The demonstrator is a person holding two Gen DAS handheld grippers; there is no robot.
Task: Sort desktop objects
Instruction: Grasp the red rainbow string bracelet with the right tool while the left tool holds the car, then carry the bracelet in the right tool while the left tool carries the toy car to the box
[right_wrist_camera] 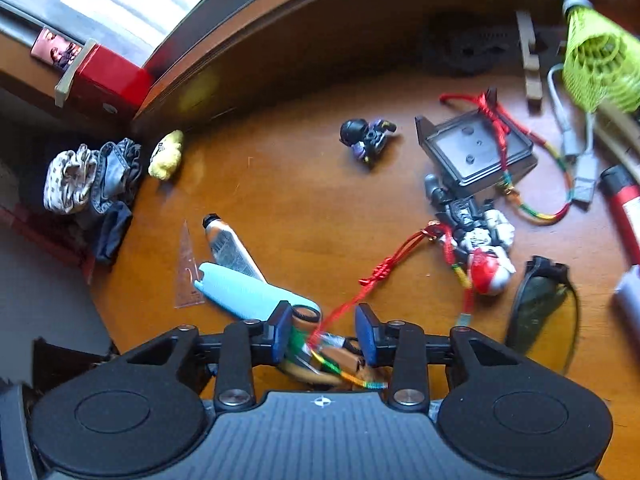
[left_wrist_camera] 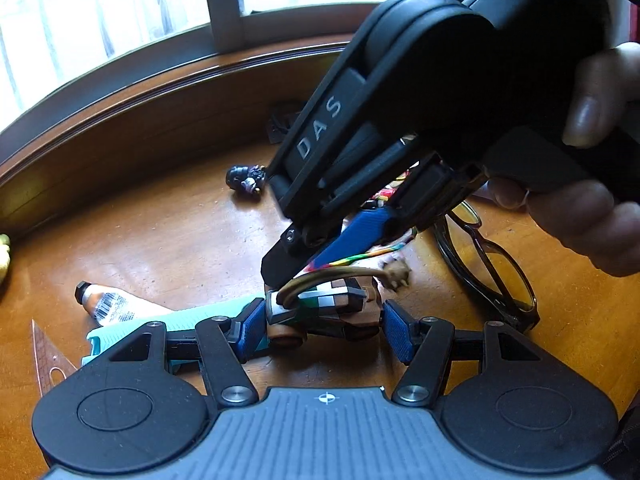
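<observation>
The toy car, a blocky thing in grey, white, green and brown checks with tan wheels, sits low on the wooden counter, right in front of your left gripper. That gripper's blue pads meet the car at both ends, so it looks clamped on it. A brown cord loop arches over the car's roof. Your right gripper comes down on it from 1 o'clock, with your hand on its handle, and blocks most of what lies behind. From the right wrist, that gripper has its pads apart, straddling the car and a red cord that runs up towards 1 o'clock. You cannot tell whether either pad presses the car. Crowding the car at 9 o'clock in the left view is a teal case, which passes behind the left pad. Beyond it lie a squeezed tube and a clear set square. Dark-framed glasses lie at 3 o'clock, near the car, and a small dark figurine sits well apart at 11 o'clock. The right view adds a toy figure with a red-and-white helmet at 1 o'clock, and dark sunglasses at 3 o'clock. The car's front is blurred, and its underside is hidden.
</observation>
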